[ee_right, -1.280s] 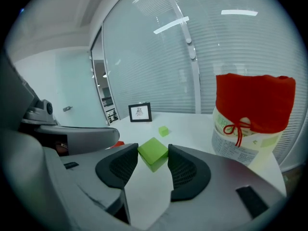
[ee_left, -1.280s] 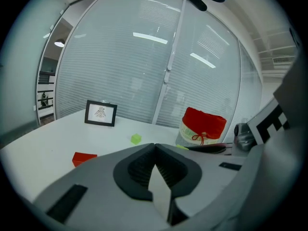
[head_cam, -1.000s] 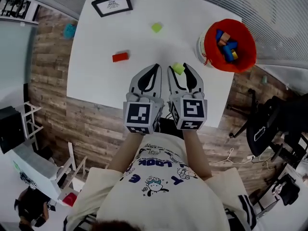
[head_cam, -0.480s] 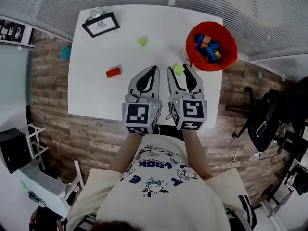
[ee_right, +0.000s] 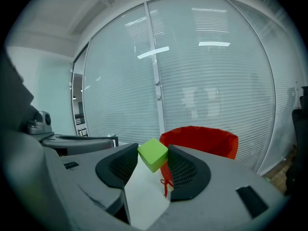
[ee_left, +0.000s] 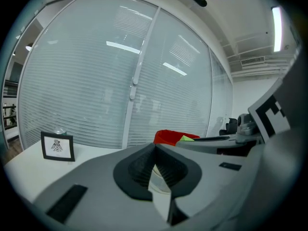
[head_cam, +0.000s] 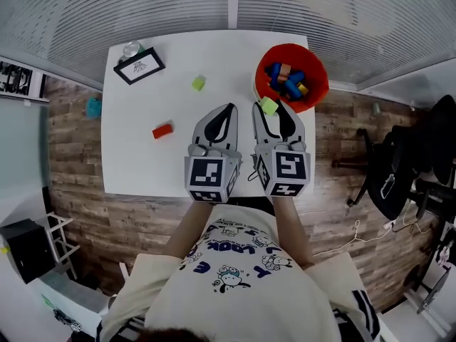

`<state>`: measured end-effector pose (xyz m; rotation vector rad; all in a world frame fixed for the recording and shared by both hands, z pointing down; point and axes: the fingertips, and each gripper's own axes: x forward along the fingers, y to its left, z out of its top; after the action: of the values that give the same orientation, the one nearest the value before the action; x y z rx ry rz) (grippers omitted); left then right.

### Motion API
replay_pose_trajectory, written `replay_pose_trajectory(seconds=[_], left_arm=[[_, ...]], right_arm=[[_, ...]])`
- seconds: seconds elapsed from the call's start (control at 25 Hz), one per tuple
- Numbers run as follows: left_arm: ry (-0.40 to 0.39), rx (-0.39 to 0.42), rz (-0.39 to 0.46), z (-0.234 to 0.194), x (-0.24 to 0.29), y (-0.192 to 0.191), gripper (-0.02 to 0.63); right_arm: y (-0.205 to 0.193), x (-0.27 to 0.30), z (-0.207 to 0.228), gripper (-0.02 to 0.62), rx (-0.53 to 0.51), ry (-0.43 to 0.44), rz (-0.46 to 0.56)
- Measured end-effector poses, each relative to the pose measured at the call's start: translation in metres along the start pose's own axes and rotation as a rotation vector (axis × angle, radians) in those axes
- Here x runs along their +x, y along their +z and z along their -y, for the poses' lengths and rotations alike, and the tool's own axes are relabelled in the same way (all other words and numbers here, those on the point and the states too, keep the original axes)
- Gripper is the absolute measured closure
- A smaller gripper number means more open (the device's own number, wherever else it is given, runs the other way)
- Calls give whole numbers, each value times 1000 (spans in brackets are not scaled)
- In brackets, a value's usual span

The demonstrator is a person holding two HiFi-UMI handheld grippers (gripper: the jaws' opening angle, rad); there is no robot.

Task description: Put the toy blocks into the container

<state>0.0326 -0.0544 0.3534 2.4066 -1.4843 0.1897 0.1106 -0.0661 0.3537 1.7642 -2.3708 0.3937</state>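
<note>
My right gripper (head_cam: 270, 108) is shut on a lime-green block (head_cam: 268, 105), held tilted above the white table (head_cam: 142, 162) just short of the red container's (head_cam: 314, 78) near rim. In the right gripper view the green block (ee_right: 153, 154) sits between the pads with the red container (ee_right: 204, 140) right behind it. Several coloured blocks (head_cam: 286, 79) lie inside the container. My left gripper (head_cam: 229, 110) hovers alongside, shut and empty. A second green block (head_cam: 198, 83) and a red block (head_cam: 162, 130) lie loose on the table to the left.
A black-framed picture (head_cam: 139, 65) and a small glass object (head_cam: 131, 48) stand at the table's far left corner. Window blinds (head_cam: 178, 6) run behind the table. A black office chair (head_cam: 399, 177) stands on the wood floor to the right.
Both grippers have risen and moved forward together. The green block in the right gripper has come from mid-table up to the container's rim.
</note>
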Motion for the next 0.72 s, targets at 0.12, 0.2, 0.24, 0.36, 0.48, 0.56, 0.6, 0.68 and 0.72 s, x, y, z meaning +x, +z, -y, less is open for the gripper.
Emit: replay_pose_trajectory(seconds=[0.12,0.2,0.24,0.36,0.48,0.56,0.6,0.68,0.72], left_arm=[[-20,6,12,6,6,6,575],[-33,9,17,10,10,8,575],[-39,9,18,12,12,9,575],[-60,9,22,20,20,13,575],[-84,11,25,28,27,16,575],[-98,15,23,33,32,16,575],[-104,16,21,34,34,16,575],[-115,16,15,37,39,15,575],[-121,16,11,38,41,14,575]], right_arm=[[8,-1,9,403,2,-26,16],[11,-2,14,403,3,-41,20],[12,-2,17,403,2,-48,21],[17,-5,28,403,0,-73,28],[20,-8,39,403,5,-103,37],[21,-9,46,403,10,-122,38],[20,-9,48,403,13,-130,37],[20,-8,54,403,18,-145,35],[20,-8,57,403,20,-153,35]])
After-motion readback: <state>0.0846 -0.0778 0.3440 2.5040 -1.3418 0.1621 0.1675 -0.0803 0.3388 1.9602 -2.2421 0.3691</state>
